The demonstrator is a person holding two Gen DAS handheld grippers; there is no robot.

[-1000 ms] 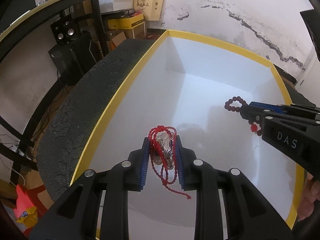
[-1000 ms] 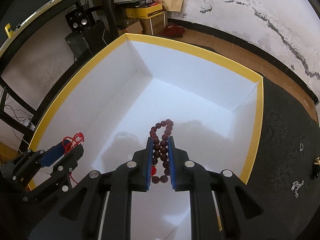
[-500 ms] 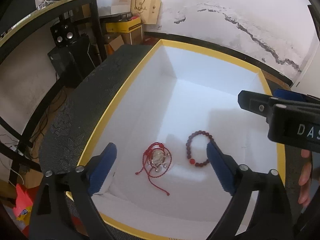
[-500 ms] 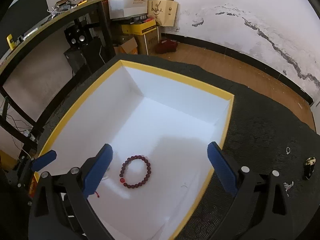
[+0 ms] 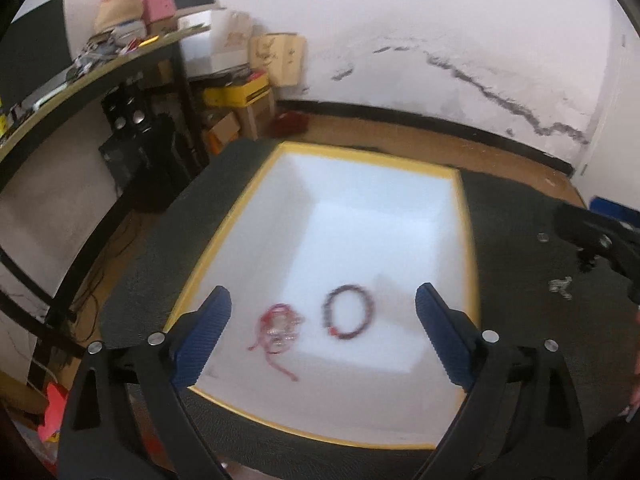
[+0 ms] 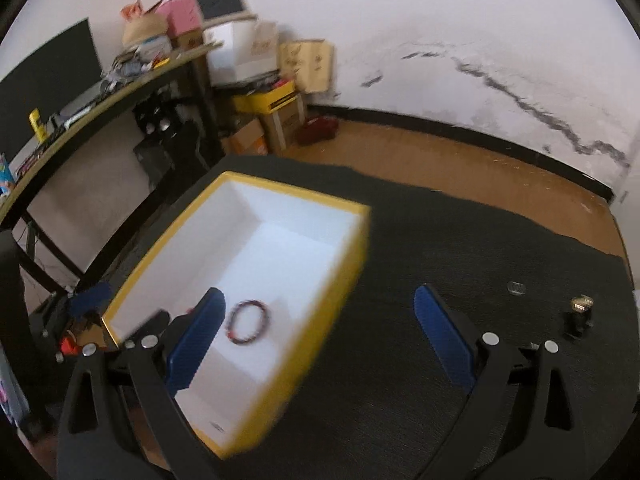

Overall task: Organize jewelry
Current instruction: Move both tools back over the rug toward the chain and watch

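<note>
Blue-padded left tool point(image 5: 323, 334) and right tool point(image 6: 318, 334) both gape wide, empty; below them, white box point(image 5: 466, 240) holds red cord bracelet point(image 5: 278, 326) beside dark bead bracelet point(image 5: 349, 317).

No readable text anywhere at this moment. The paper bag point(image 5: 277, 57) against the wall shows a dark printed mark, too blurred to make out; in the right wrist view the same bag point(image 6: 307, 65) carries the same smudged print, no letters legible. The white box point(image 6: 244, 53) beside it has a faint brownish mark, unreadable. The yellow box point(image 6: 276, 98) has a dark stripe along its side, no words to pick out. The clutter on the shelf point(image 6: 152, 65) is all blur, nothing legible.
</note>
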